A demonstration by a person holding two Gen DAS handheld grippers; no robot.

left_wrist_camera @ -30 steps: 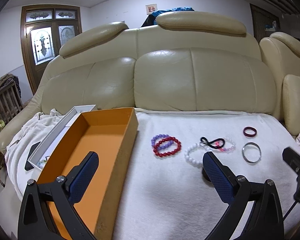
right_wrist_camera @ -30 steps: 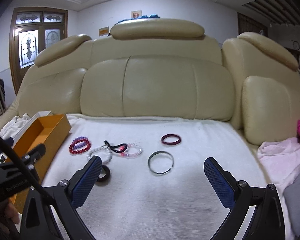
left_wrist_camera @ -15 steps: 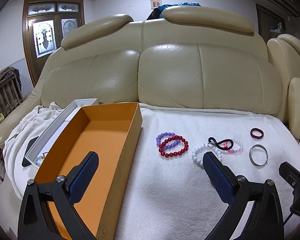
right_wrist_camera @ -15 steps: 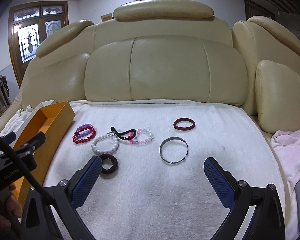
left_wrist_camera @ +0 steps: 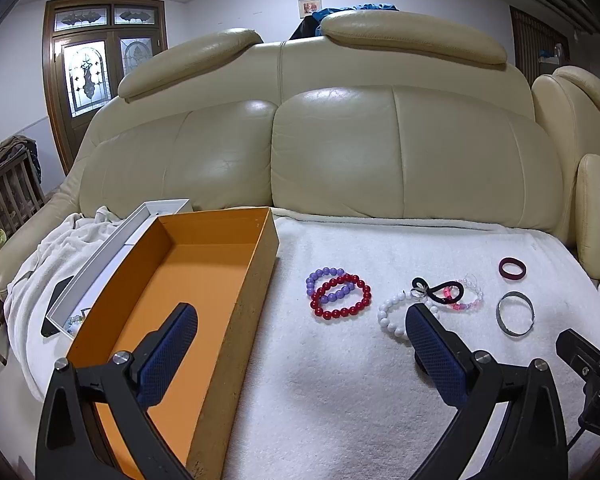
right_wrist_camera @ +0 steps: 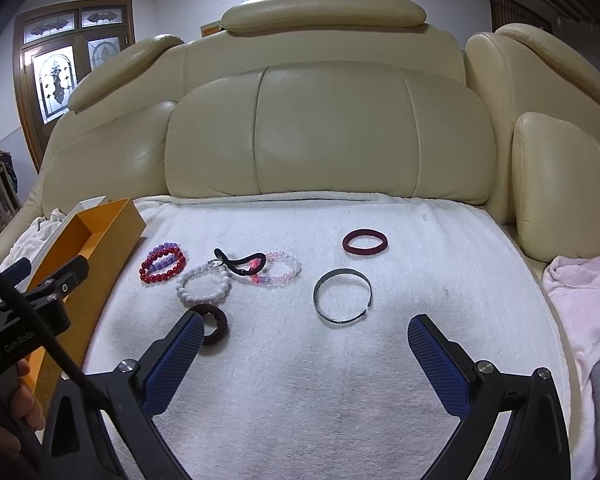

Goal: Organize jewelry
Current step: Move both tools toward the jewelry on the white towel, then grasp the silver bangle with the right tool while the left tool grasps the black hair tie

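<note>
Jewelry lies on a white towel [right_wrist_camera: 300, 380] over the sofa seat. A red bead bracelet [left_wrist_camera: 342, 296] [right_wrist_camera: 162, 268] overlaps a purple one [left_wrist_camera: 326, 280]. Right of them sit a white bead bracelet [right_wrist_camera: 202, 284], a black hair tie [right_wrist_camera: 238, 262], a pink-clear bead bracelet [right_wrist_camera: 280, 270], a silver bangle [right_wrist_camera: 342, 296] [left_wrist_camera: 516, 314], a maroon band [right_wrist_camera: 365, 242] [left_wrist_camera: 513, 269] and a dark brown ring [right_wrist_camera: 214, 324]. An empty orange box [left_wrist_camera: 180, 304] [right_wrist_camera: 100, 232] stands at the left. My left gripper [left_wrist_camera: 300, 328] hovers open over the box's right wall. My right gripper [right_wrist_camera: 304, 336] is open just short of the bangle.
A white lid [left_wrist_camera: 116, 244] and a dark phone [left_wrist_camera: 56, 304] lie left of the box. The cream sofa back [left_wrist_camera: 340, 152] rises behind, an armrest cushion [right_wrist_camera: 560, 184] stands at the right, and pink cloth [right_wrist_camera: 584, 292] lies on the right seat edge.
Both grippers have tilted down and moved forward toward the jewelry, so the pieces look larger and nearer. Nothing has been picked up; both stay open.
</note>
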